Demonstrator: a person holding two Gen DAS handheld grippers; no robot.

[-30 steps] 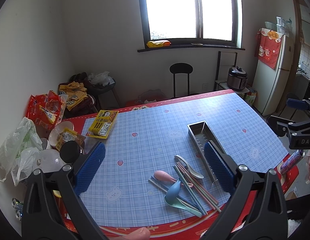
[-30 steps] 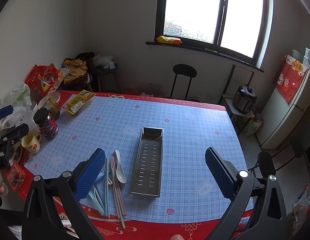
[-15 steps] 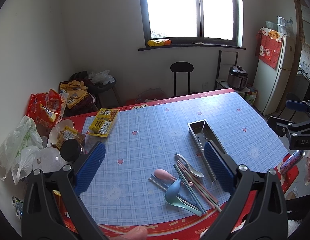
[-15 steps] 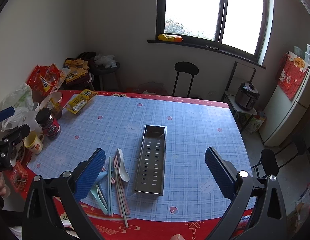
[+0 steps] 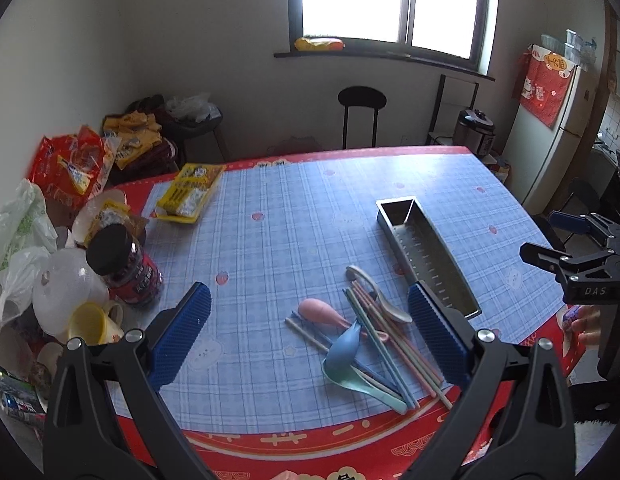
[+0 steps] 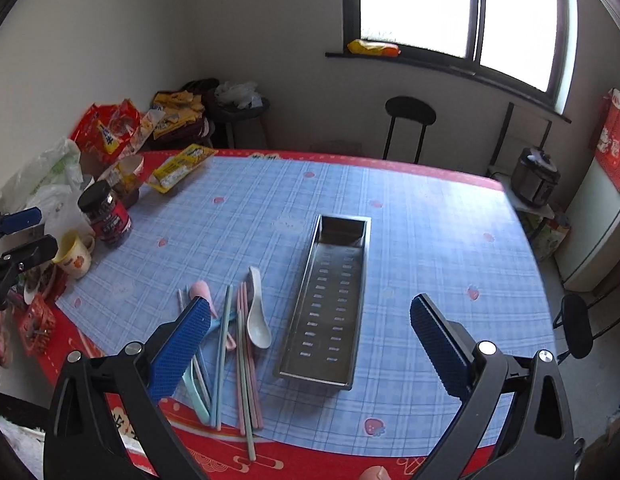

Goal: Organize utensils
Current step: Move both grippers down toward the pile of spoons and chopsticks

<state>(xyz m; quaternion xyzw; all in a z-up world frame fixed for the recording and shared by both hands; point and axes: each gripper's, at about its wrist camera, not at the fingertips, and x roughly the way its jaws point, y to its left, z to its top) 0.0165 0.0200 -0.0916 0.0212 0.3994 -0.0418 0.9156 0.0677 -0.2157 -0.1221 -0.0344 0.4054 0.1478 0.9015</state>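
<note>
A steel perforated tray [image 5: 425, 252] [image 6: 329, 300] lies empty on the blue checked tablecloth. Left of it lies a loose pile of utensils: a white spoon [image 5: 377, 294] [image 6: 257, 316], a pink spoon [image 5: 325, 312], a blue spoon [image 5: 343, 346], a teal spoon [image 5: 365, 384] and several pastel chopsticks [image 5: 389, 344] [image 6: 244, 356]. My left gripper [image 5: 310, 336] is open and empty, above the pile. My right gripper [image 6: 310, 344] is open and empty, above the tray's near end. Each gripper shows at the edge of the other's view.
At the table's left edge stand a dark jar [image 5: 124, 264] [image 6: 106, 216], a yellow mug [image 5: 94, 324] [image 6: 74, 254], a yellow snack pack [image 5: 190, 194], plastic bags and cans. A black stool [image 5: 361, 116], rice cooker [image 5: 475, 130] and fridge stand beyond the table.
Both grippers have lowered and moved closer to the table, so the pile and tray look larger. Both stay open. The utensils and tray have not moved.
</note>
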